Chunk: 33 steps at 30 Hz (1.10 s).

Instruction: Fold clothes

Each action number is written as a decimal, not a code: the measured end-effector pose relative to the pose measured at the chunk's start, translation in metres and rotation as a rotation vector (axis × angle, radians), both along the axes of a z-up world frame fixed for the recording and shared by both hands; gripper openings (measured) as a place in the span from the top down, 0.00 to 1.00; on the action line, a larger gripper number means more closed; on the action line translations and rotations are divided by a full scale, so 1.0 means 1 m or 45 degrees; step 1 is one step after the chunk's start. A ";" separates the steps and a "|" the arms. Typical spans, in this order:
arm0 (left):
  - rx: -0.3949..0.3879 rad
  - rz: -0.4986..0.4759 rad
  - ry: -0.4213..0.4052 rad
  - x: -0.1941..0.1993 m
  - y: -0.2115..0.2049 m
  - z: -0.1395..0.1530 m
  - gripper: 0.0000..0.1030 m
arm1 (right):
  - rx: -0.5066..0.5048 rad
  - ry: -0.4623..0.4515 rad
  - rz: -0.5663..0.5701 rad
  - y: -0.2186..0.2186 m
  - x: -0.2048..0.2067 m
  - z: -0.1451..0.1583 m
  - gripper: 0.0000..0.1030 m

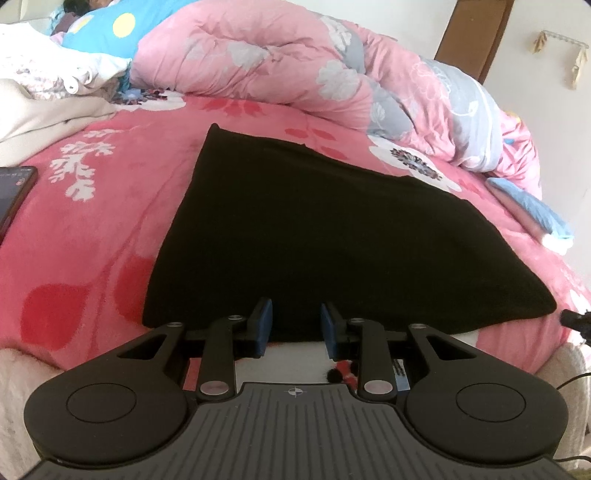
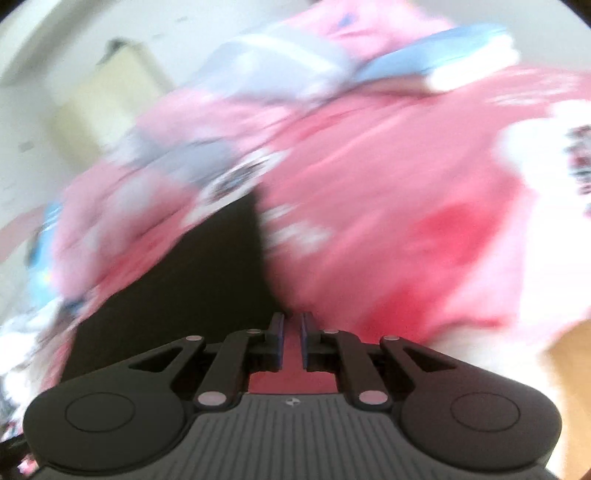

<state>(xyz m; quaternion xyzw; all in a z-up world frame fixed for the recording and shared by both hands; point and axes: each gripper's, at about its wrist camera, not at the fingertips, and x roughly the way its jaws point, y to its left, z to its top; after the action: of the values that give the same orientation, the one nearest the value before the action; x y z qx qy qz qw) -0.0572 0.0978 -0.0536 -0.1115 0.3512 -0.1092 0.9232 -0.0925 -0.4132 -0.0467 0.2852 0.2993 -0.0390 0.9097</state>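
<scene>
A black garment (image 1: 295,236) lies spread flat on the bed, on a pink blanket (image 1: 92,229) printed with red and white flowers. In the left wrist view it looks like a folded slab, narrow at the far end and widening toward the near edge of the bed, its near hem lying just in front of the left claw (image 1: 296,325). That claw hovers at the hem with its blue-padded fingers (image 1: 263,325) set wide apart, and nothing is between them. Whether the fingertips touch the cloth I cannot tell.

Beyond the garment a pink quilt (image 1: 280,62) with grey and white flowers is heaped along the far side of the bed. At far left sit a blue cushion (image 1: 107,29) with a yellow spot and a pile of cream and white cloth (image 1: 44,107). A dark phone (image 1: 14,188) lies at the left edge of the blanket, well apart from the garment. A blue and white item (image 1: 532,210) rests near the right edge.

The right wrist view is badly blurred. The right claw (image 2: 292,339) has its fingers drawn narrow, a slim gap left between the pads, and only pink blanket (image 2: 406,221) shows through it. The black garment (image 2: 177,277) lies to its left, its edge near the left finger; whether any cloth is pinched I cannot tell.
</scene>
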 end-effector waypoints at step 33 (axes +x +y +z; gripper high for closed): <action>-0.028 0.022 0.004 -0.004 0.005 -0.001 0.72 | -0.576 -0.357 0.877 0.233 0.035 0.019 0.88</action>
<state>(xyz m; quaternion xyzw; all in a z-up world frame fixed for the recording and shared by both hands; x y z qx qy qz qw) -0.0611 0.1027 -0.0550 -0.1248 0.3504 -0.1048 0.9223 -0.0575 -0.1799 -0.0274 -0.0354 0.2344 0.2411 0.9411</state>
